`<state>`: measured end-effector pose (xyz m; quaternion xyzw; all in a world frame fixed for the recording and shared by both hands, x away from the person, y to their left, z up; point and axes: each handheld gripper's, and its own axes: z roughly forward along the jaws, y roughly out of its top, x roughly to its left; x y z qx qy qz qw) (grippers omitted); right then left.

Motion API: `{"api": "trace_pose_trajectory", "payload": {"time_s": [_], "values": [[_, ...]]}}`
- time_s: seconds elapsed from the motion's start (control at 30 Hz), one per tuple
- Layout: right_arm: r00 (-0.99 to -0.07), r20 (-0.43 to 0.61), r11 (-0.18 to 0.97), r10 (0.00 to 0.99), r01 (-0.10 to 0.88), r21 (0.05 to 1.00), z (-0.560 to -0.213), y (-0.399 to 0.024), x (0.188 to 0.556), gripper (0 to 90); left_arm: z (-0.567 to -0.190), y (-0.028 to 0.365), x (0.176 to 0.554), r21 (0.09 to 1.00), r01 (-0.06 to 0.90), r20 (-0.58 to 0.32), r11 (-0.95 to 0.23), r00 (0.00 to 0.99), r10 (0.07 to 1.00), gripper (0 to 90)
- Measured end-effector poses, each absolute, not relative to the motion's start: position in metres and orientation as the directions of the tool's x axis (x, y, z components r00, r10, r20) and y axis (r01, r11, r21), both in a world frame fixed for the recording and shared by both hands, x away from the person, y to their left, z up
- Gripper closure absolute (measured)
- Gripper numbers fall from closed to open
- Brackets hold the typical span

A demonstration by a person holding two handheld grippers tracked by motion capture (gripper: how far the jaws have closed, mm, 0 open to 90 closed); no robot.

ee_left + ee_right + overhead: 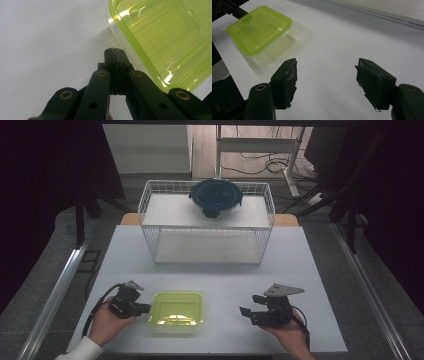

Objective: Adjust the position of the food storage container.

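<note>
Two hand-held grippers idle: left hand-held gripper (141, 308) jaws together beside green container (177, 310), right hand-held gripper (251, 311) apart, empty; nothing visibly started.

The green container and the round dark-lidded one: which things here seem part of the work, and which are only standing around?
Probably part of the work:
- green container, between both grippers
- left gripper, shut, beside it
- right gripper, open

Probably only standing around:
- wire basket
- round dark-lidded container on the basket
</note>
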<state>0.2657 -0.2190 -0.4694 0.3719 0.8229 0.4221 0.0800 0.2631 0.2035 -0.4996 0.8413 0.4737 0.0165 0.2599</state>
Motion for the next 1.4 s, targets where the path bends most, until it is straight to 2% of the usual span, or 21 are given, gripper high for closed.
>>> {"api": "trace_pose_trajectory", "payload": {"time_s": [0.23, 0.43, 0.63, 0.83, 0.87, 0.9, 0.93, 0.97, 1.03, 1.1, 1.13, 1.23, 1.4], "values": [[-0.698, 0.182, 0.350, 0.692, 0.545, 0.762, -0.468, -0.224, 0.266, 32.2, -0.500, 0.155, 0.273, 0.449, 0.750, -0.222, -0.486, 0.620, 0.752, 90.0], [-0.700, 0.177, 0.353, 0.692, 0.542, 0.762, -0.468, -0.224, 0.265, 32.2, -0.501, 0.136, 0.274, 0.455, 0.727, -0.230, -0.513, 0.653, 0.721, 90.0], [-0.706, 0.218, 0.327, 0.673, 0.549, 0.769, -0.467, -0.224, 0.265, 31.8, -0.502, 0.143, 0.273, 0.475, 0.734, -0.235, -0.486, 0.638, 0.733, 90.0], [-0.715, 0.227, 0.320, 0.662, 0.543, 0.776, -0.467, -0.225, 0.265, 30.0, -0.490, 0.178, 0.264, 0.567, 0.732, -0.258, -0.377, 0.594, 0.762, 90.0], [-0.715, 0.227, 0.320, 0.662, 0.543, 0.776, -0.467, -0.225, 0.265, 30.0, -0.490, 0.178, 0.264, 0.567, 0.732, -0.258, -0.377, 0.594, 0.762, 88.3], [-0.717, 0.232, 0.321, 0.658, 0.545, 0.774, -0.467, -0.224, 0.266, 28.7, -0.486, 0.183, 0.262, 0.608, 0.715, -0.246, -0.345, 0.583, 0.775, 83.9], [-0.716, 0.235, 0.321, 0.657, 0.548, 0.772, -0.468, -0.224, 0.266, 28.2, -0.486, 0.183, 0.262, 0.608, 0.715, -0.246, -0.345, 0.583, 0.775, 78.3], [-0.718, 0.235, 0.322, 0.655, 0.546, 0.773, -0.468, -0.223, 0.266, 27.7, -0.482, 0.183, 0.260, 0.644, 0.702, -0.249, -0.305, 0.569, 0.784, 69.7], [-0.725, 0.238, 0.330, 0.647, 0.547, 0.770, -0.469, -0.222, 0.266, 26.3, -0.480, 0.181, 0.259, 0.650, 0.703, -0.257, -0.287, 0.559, 0.789, 50.3], [-0.727, 0.237, 0.333, 0.645, 0.546, 0.769, -0.470, -0.222, 0.265, 26.1, -0.479, 0.181, 0.258, 0.647, 0.713, -0.280, -0.270, 0.552, 0.786, 41.0], [-0.730, 0.235, 0.343, 0.641, 0.547, 0.764, -0.470, -0.221, 0.265, 25.0, -0.477, 0.180, 0.256, 0.641, 0.730, -0.332, -0.237, 0.542, 0.772, 36.4], [-0.733, 0.249, 0.344, 0.633, 0.555, 0.758, -0.471, -0.220, 0.264, 23.7, -0.473, 0.178, 0.252, 0.652, 0.723, -0.336, -0.229, 0.546, 0.767, 30.3], [-0.741, 0.266, 0.355, 0.617, 0.564, 0.745, -0.470, -0.218, 0.263, 22.7, -0.475, 0.179, 0.251, 0.647, 0.736, -0.369, -0.200, 0.531, 0.763, 27.4]]}}
